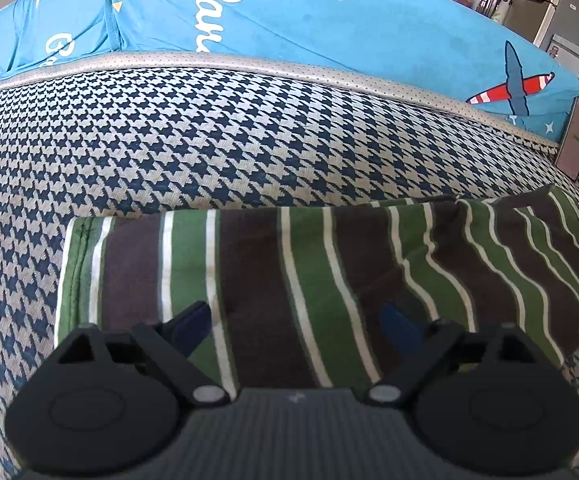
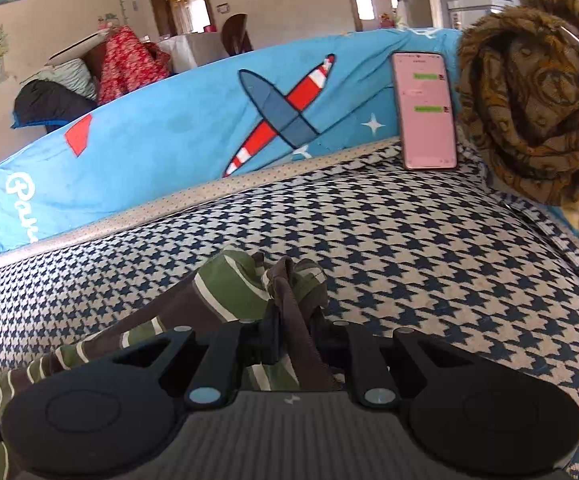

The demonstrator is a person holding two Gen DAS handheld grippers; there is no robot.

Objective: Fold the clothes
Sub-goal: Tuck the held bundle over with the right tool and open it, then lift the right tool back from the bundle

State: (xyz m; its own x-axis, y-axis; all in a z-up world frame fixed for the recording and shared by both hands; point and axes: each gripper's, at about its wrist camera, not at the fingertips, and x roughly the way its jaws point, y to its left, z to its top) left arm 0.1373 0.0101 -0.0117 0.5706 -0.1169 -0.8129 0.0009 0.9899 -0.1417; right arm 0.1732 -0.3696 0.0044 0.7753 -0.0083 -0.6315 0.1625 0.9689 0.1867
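Striped green, brown and white knit garment (image 1: 273,280) lies flat on houndstooth cushion (image 1: 209,140), left gripper (image 1: 295,320) spread above it, right gripper (image 2: 285,332) pinching a bunched end at three o'clock, likely for folding.

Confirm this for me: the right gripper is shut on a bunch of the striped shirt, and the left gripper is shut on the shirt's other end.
Not quite. The left gripper is open, its jaws spread above the flat striped shirt and gripping nothing, as the left wrist view shows. The rest holds: the right gripper is shut on a bunch of the shirt.
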